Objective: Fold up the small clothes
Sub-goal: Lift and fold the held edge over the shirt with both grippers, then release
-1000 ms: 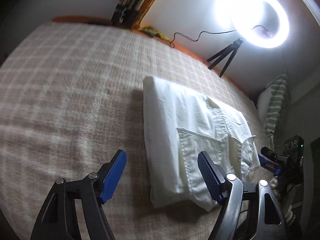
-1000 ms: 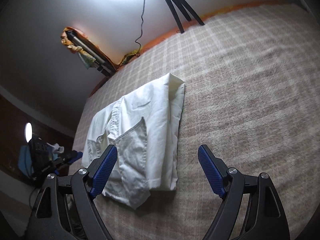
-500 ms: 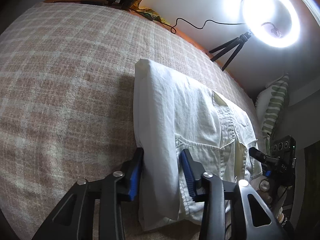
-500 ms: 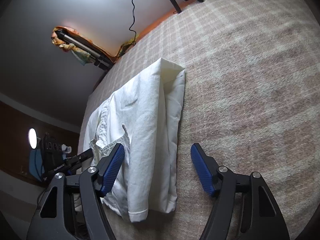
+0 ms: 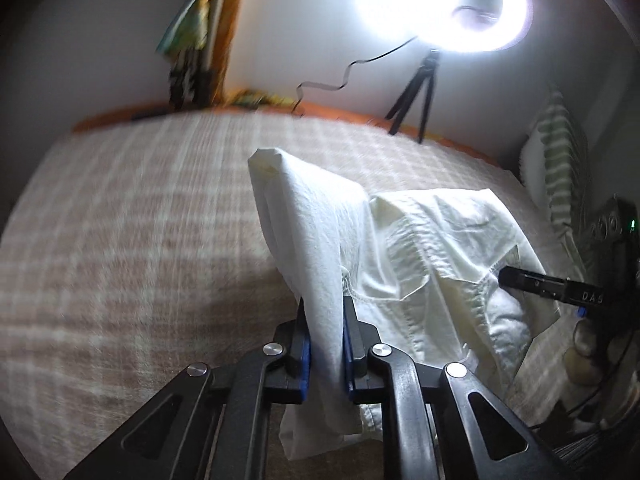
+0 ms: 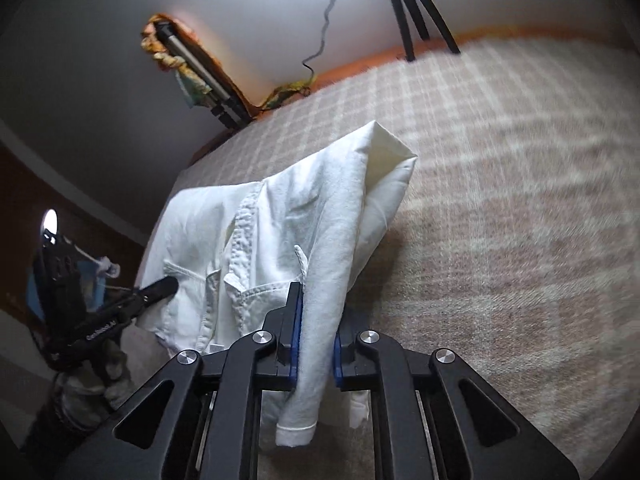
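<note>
A white button shirt (image 5: 420, 248), partly folded, lies on a beige checked blanket (image 5: 140, 240). My left gripper (image 5: 324, 312) is closing, and its blue pads press on the shirt's folded left edge, which is raised off the blanket. The right wrist view has the same shirt (image 6: 280, 216), and my right gripper (image 6: 318, 300) is closing with its pads pinching the folded right edge. A sleeve cuff (image 6: 294, 432) hangs below those jaws. Each gripper shows at the side of the other's view, against the shirt's opposite edge.
A bright ring light (image 5: 440, 4) on a black tripod (image 5: 416, 96) stands at the bed's far edge, with a cable along the wall. A green-striped pillow (image 5: 560, 168) leans at the right. An orange border (image 6: 400, 56) lines the far side.
Both grippers went from wide open to closed on the shirt's near side edges. They then rose, pulling those edges up off the blanket.
</note>
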Demonstrator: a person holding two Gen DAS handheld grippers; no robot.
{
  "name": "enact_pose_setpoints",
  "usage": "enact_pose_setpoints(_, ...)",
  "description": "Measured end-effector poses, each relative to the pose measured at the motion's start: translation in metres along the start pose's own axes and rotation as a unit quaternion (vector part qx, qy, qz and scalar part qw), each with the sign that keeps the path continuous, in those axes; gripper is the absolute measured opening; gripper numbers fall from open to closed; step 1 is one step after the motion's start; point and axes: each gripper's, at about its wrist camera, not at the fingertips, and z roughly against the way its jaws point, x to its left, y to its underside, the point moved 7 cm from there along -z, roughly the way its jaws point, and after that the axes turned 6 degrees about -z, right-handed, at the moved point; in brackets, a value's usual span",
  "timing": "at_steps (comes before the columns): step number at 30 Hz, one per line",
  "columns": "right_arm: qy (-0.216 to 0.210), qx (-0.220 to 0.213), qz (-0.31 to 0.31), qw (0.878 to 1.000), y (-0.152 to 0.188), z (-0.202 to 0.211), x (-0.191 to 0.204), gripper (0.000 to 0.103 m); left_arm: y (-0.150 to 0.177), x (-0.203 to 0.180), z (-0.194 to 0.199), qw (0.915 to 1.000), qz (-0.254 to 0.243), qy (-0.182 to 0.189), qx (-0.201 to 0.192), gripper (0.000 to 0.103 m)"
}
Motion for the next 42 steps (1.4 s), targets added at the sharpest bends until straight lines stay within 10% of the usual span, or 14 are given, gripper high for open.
enact_pose_setpoints(21, 0.075, -0.097, 0.049, 0.991, -0.035, 0.14, -0.034, 0.009, -0.057, -0.147, -0.01, 0.991, -0.114, 0.054, -0.044, 0.009)
enact_pose_setpoints(42, 0.179, -0.14, 0.037, 0.973, -0.165, 0.155, -0.196, 0.008, -0.162, -0.266, -0.179, 0.9884, -0.137, 0.059, -0.031, 0.009)
